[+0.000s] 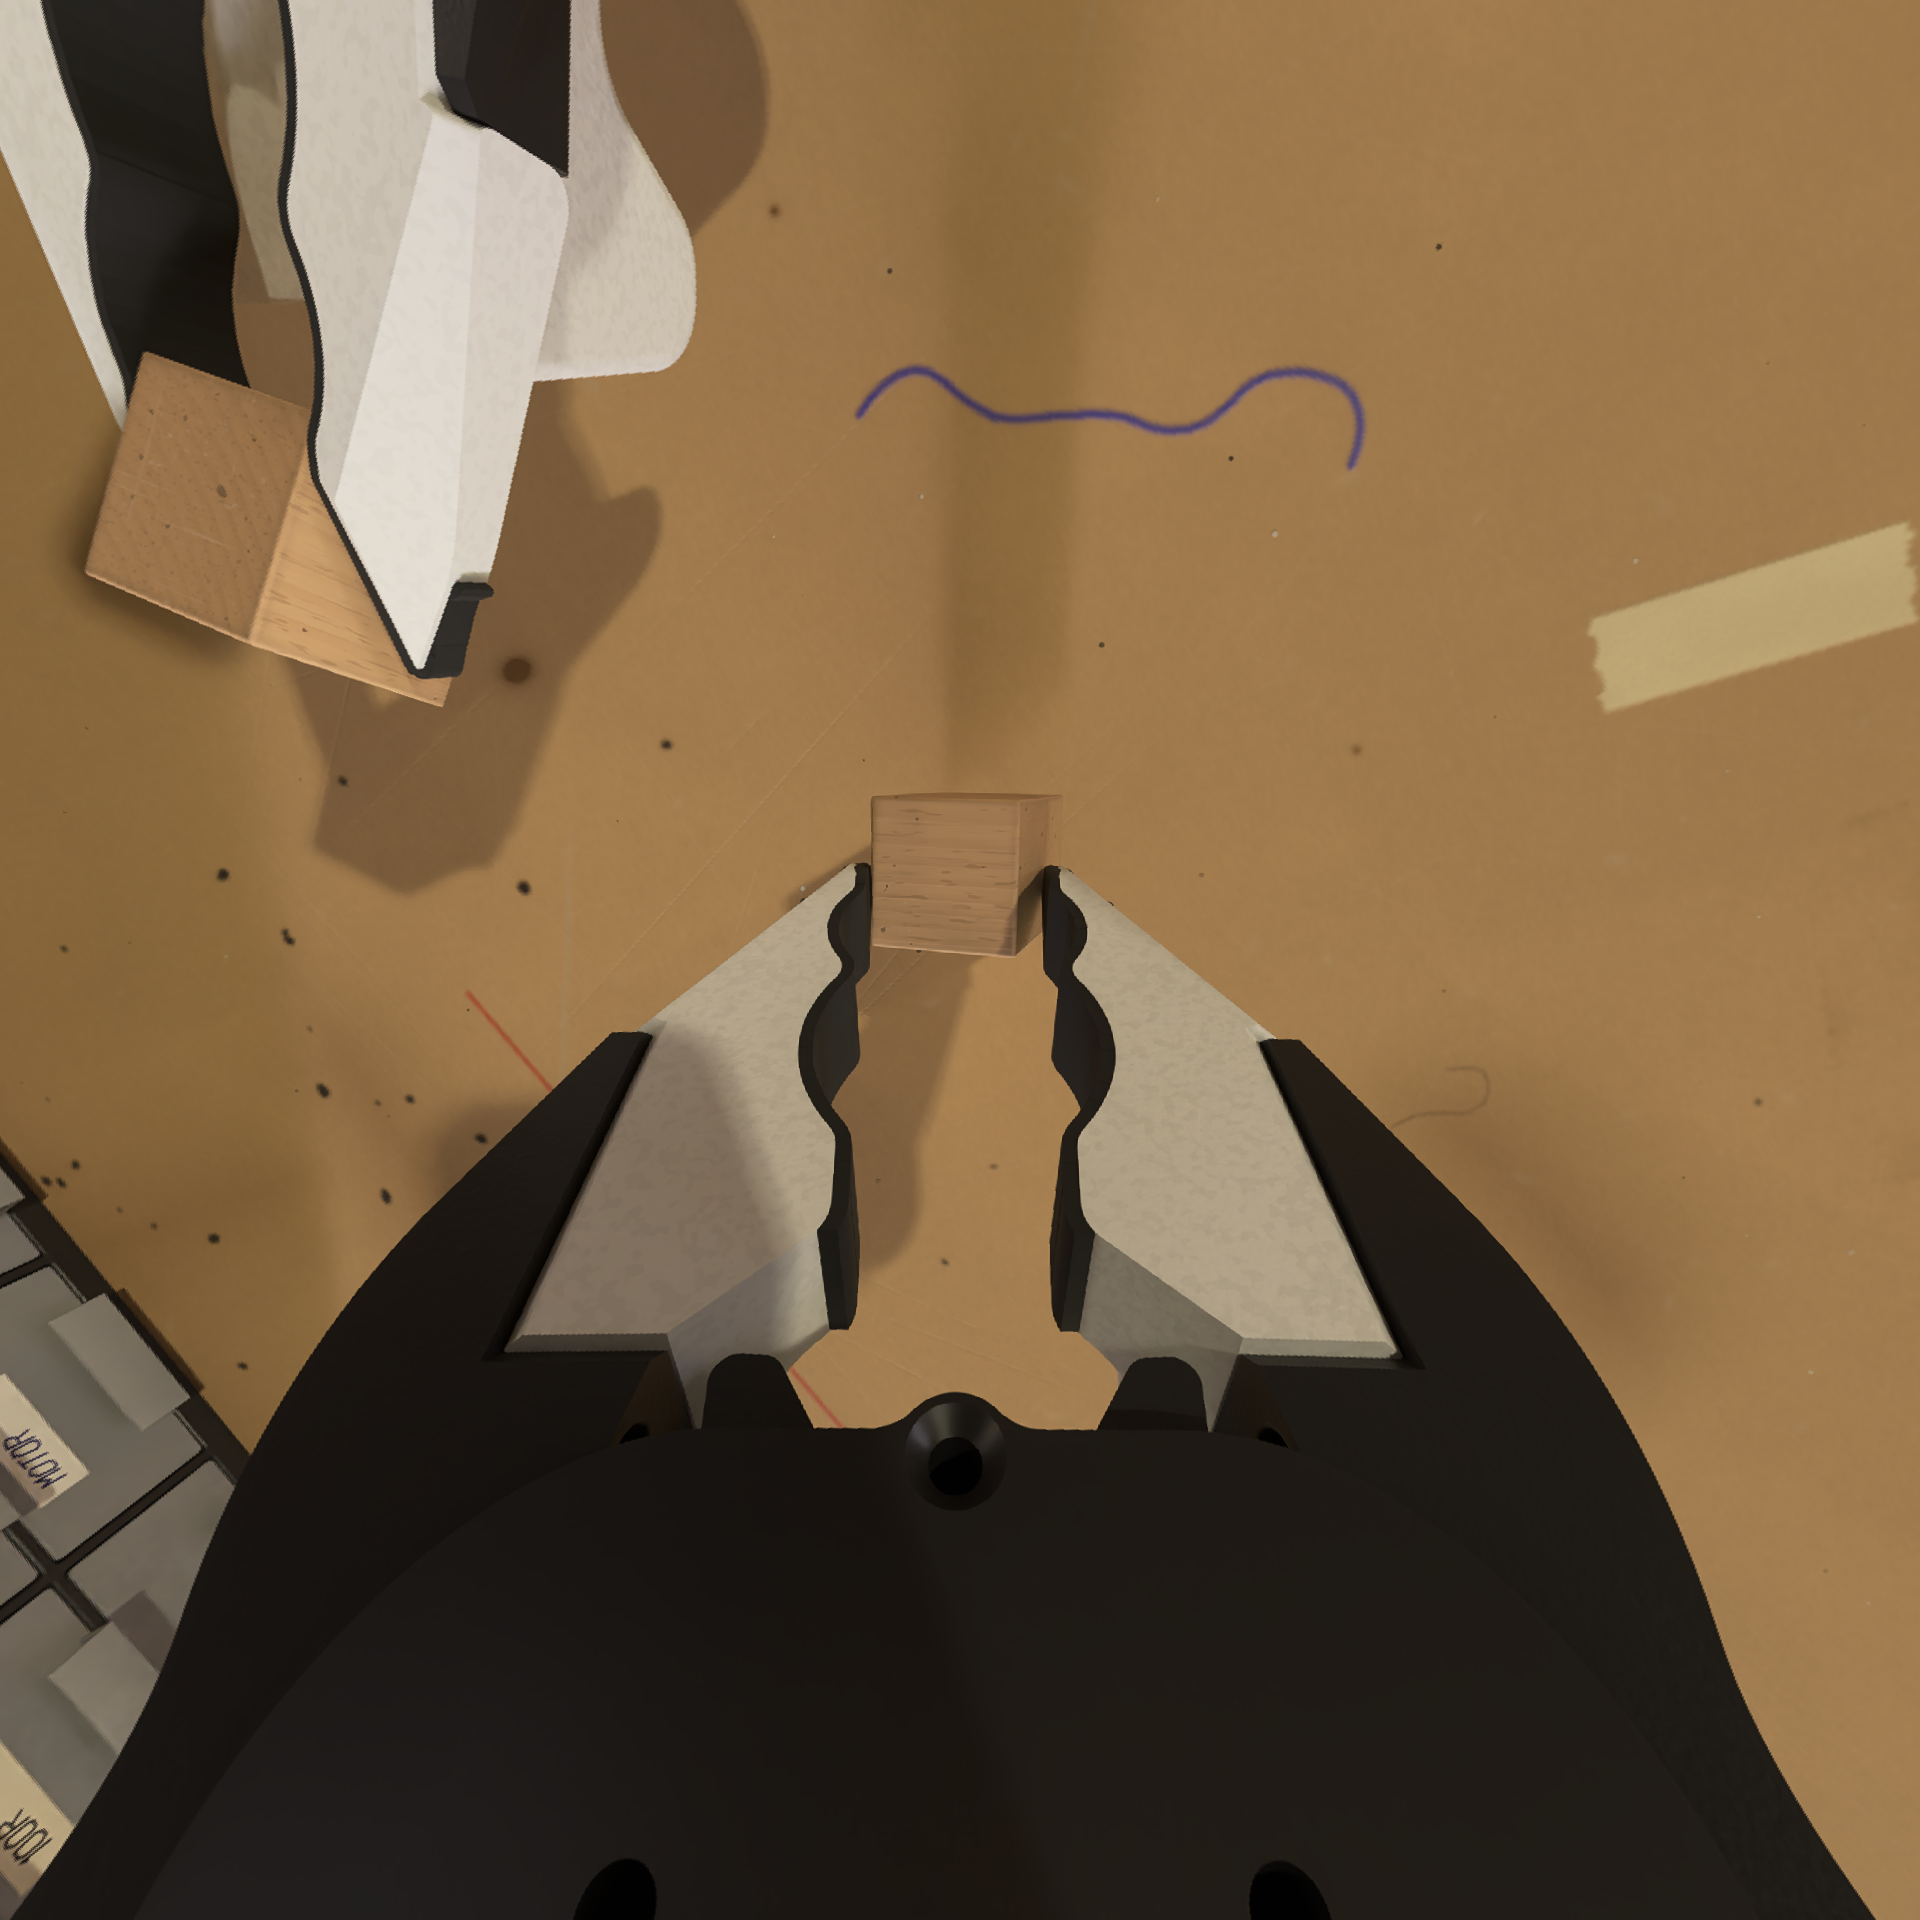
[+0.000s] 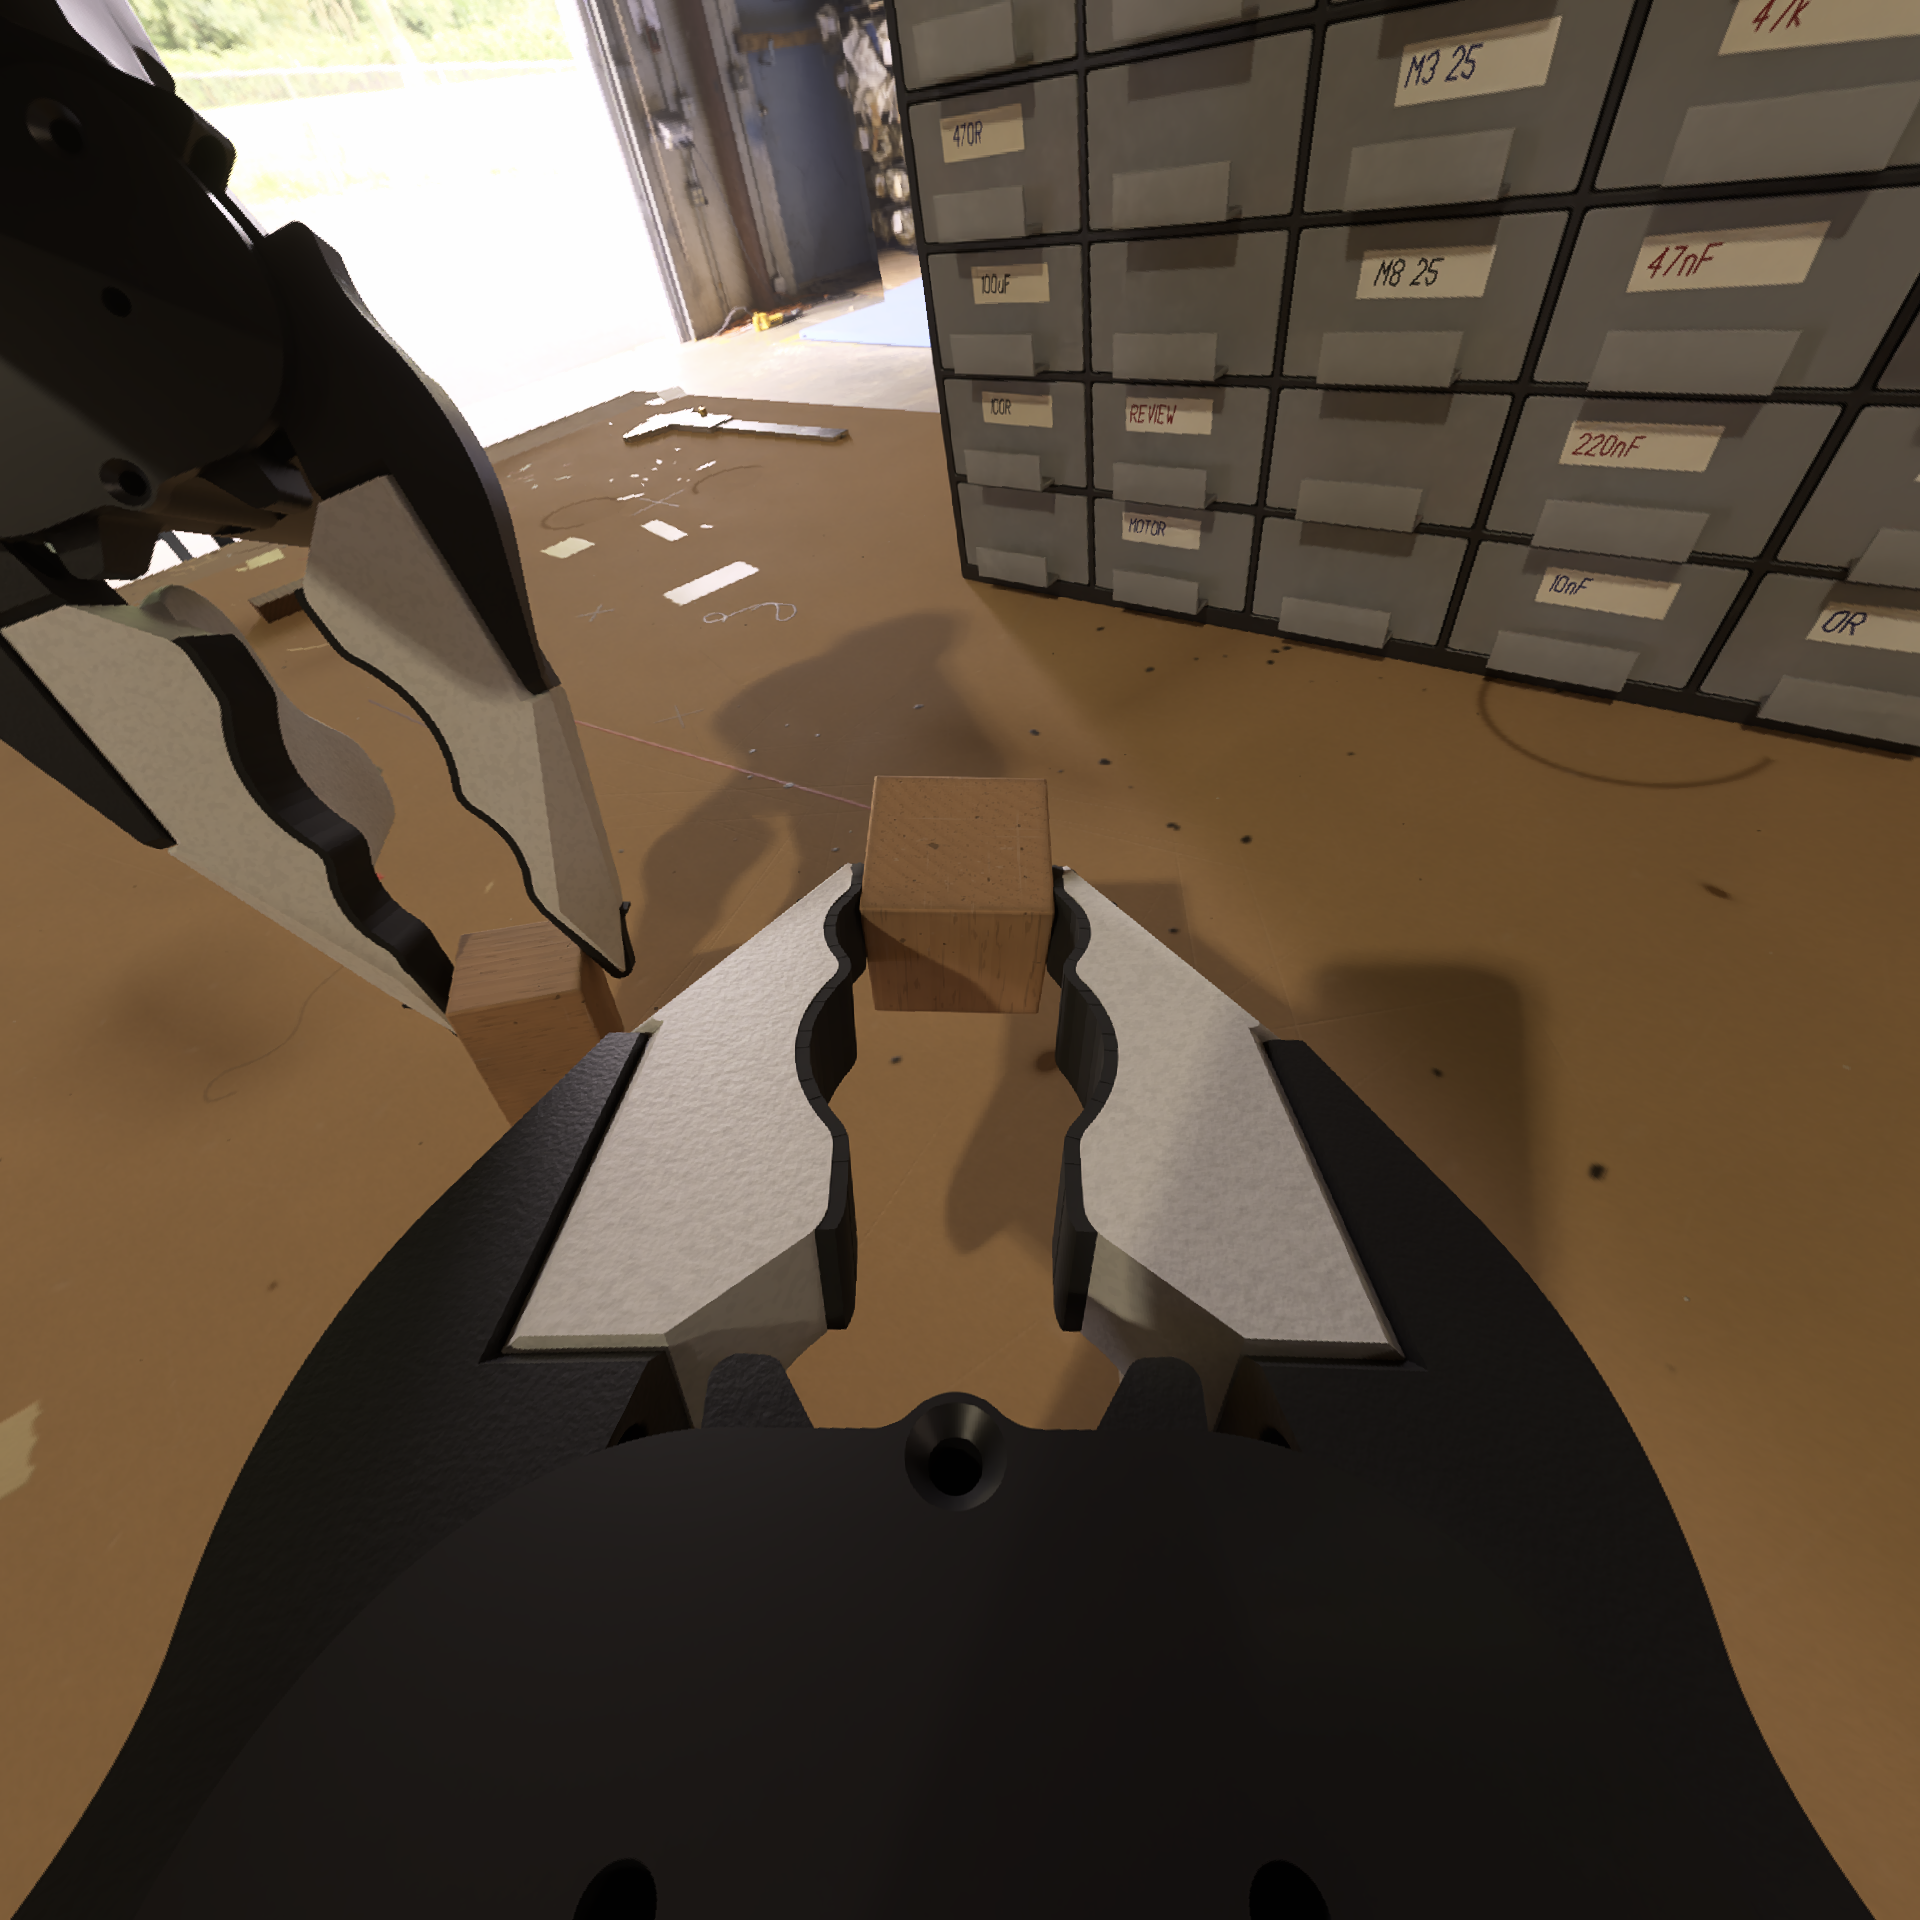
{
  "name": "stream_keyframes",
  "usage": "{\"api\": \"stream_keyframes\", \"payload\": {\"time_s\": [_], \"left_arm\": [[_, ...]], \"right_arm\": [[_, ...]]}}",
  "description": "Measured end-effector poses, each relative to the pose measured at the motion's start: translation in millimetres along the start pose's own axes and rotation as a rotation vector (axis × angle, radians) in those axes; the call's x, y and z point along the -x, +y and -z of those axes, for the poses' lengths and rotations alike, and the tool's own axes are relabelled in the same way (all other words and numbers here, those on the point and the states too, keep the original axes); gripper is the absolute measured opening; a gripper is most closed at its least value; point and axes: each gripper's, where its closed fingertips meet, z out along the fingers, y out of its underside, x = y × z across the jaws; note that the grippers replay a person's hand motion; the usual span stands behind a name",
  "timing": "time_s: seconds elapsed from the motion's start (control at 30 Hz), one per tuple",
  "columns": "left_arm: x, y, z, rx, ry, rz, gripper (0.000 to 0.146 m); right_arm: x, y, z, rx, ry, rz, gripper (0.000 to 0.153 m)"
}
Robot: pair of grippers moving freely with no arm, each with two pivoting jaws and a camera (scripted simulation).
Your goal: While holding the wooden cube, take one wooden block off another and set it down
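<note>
The wooden cube [image 2: 956, 894] sits clamped between the tips of the right gripper [image 2: 956, 914], lifted clear of the desk [image 2: 1351, 1039], its shadow lying on the brown board beneath; in the left wrist view this same cube [image 1: 208, 509] shows at ten o'clock, pinched by the right gripper [image 1: 281, 540] that reaches in from the top corner.

The left gripper [image 1: 956, 904] is closed on a wooden block [image 1: 961, 873], its two tips pressing the block's opposite sides; the block looks taller than it is wide; whether one block or two stacked ones stand there cannot be told from either view, as its lower part is hidden or foreshortened. In the right wrist view the left gripper [image 2: 520, 966] comes down from ten o'clock onto that block [image 2: 530, 1008], which stands on the desk at nine o'clock from the held cube, near it but apart.

On the desk [image 1: 1351, 935], a wavy blue pen line [image 1: 1112, 410] runs at twelve o'clock beyond the block; a strip of masking tape [image 1: 1756, 618] lies at two o'clock; dark specks dot the board. A grey drawer cabinet [image 2: 1455, 364] with paper labels stands at one o'clock in the right wrist view, resting on the desk; its corner [image 1: 73, 1507] shows at eight o'clock in the left wrist view. Farther off, pale scraps of tape [image 2: 712, 582] lie at eleven o'clock.
</note>
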Motion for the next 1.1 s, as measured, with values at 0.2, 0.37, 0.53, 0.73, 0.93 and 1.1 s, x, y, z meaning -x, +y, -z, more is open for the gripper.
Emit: {"api": "stream_keyframes", "payload": {"time_s": [0.2, 0.37, 0.53, 0.73, 0.93, 1.1], "left_arm": [[1.1, 2.2, -0.8, -0.004, 0.002, -0.002, 0.033], [0.9, 2.9, -1.1, -0.005, 0.003, -0.005, 0.033], [0.1, 4.3, -2.7, -0.001, 0.010, -0.008, 0.033], [0.4, 5.4, -3.9, -0.003, 0.014, -0.008, 0.033], [-0.1, 6.1, -4.7, -0.004, 0.020, -0.011, 0.033], [0.2, 6.4, -4.8, -0.007, 0.022, -0.011, 0.033]], "right_arm": [[0.1, 0.0, 0.0, 0.000, 0.000, 0.002, 0.034], [0.4, -0.1, -0.1, 0.000, -0.003, 0.001, 0.034], [0.5, -0.4, 0.1, -0.001, -0.002, 0.003, 0.034], [0.9, -0.5, 0.1, -0.002, -0.004, 0.004, 0.034], [0.9, -0.5, 0.1, -0.002, -0.006, 0.003, 0.034], [1.2, -0.5, 0.1, -0.001, -0.007, 0.005, 0.034]]}}
